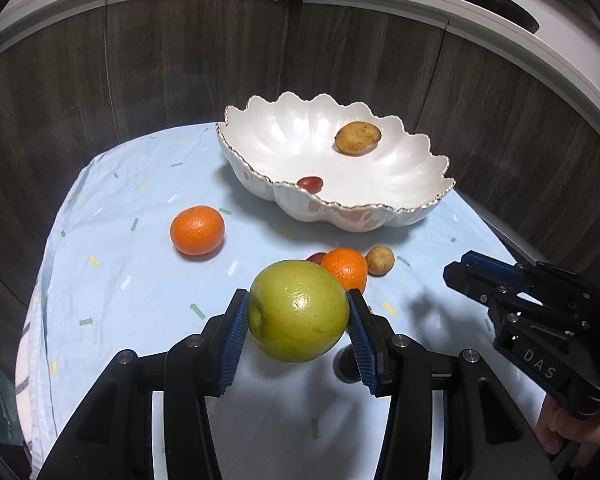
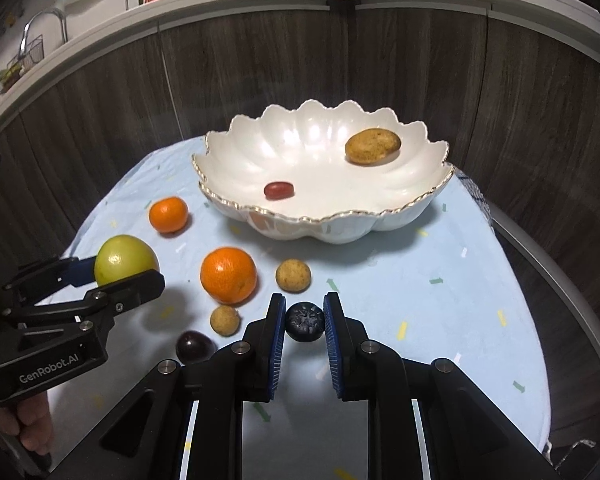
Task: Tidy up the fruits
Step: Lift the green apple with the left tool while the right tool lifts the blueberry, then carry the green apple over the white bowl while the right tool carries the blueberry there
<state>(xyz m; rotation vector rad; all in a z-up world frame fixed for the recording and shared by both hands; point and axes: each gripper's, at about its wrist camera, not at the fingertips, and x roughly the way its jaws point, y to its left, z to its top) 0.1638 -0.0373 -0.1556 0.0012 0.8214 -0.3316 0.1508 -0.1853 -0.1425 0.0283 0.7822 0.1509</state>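
Observation:
My left gripper (image 1: 298, 316) is shut on a green apple (image 1: 298, 312) and holds it above the light blue cloth (image 1: 120, 280). My right gripper (image 2: 305, 320) is shut on a dark blueberry (image 2: 305, 322), also off the cloth. A white scalloped bowl (image 2: 320, 152) stands at the back with a brown oval fruit (image 2: 373, 146) and a small red fruit (image 2: 279, 190) in it. On the cloth lie two oranges (image 2: 228, 275) (image 2: 168, 214), two small brown fruits (image 2: 293, 275) (image 2: 224, 320) and a dark plum (image 2: 195, 346).
Dark wood cabinet fronts (image 1: 180, 72) curve close behind the table under a white counter. The cloth's edge (image 2: 540, 360) drops off at the right. A hand (image 2: 32, 420) grips the left tool's handle at the lower left.

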